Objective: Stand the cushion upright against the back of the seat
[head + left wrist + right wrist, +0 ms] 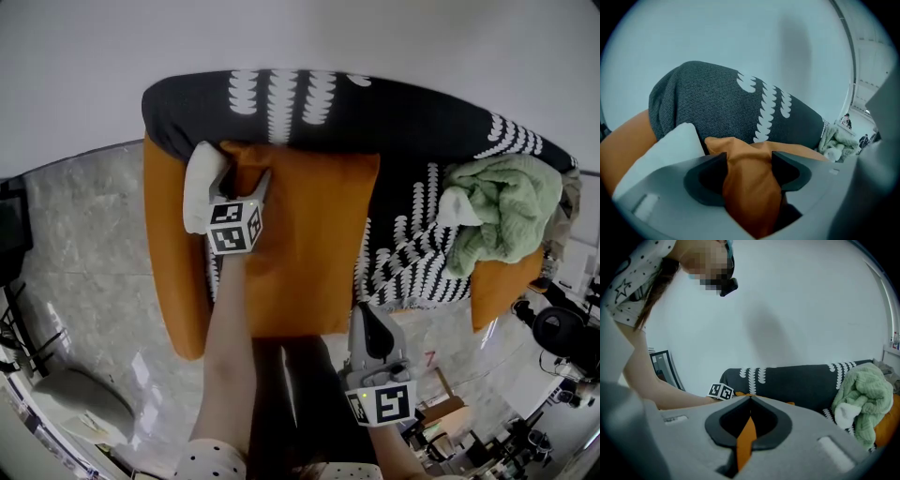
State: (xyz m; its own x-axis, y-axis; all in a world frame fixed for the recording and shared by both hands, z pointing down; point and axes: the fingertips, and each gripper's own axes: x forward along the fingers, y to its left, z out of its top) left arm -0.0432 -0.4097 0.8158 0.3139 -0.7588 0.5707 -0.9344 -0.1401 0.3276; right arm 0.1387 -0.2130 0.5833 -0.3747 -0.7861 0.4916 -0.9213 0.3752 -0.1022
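The orange cushion rests on the sofa seat, its top edge up against the dark patterned back. My left gripper is at the cushion's top left corner. In the left gripper view its jaws stand wide apart, open, with the bunched cushion corner loosely between them. At the cushion's lower right corner my right gripper is shut on a thin fold of the cushion's edge, pinched between its jaws.
A white pillow lies just left of the left gripper against the orange armrest. A green blanket is heaped on the sofa's right end. Marble floor surrounds the sofa, with clutter at the lower right.
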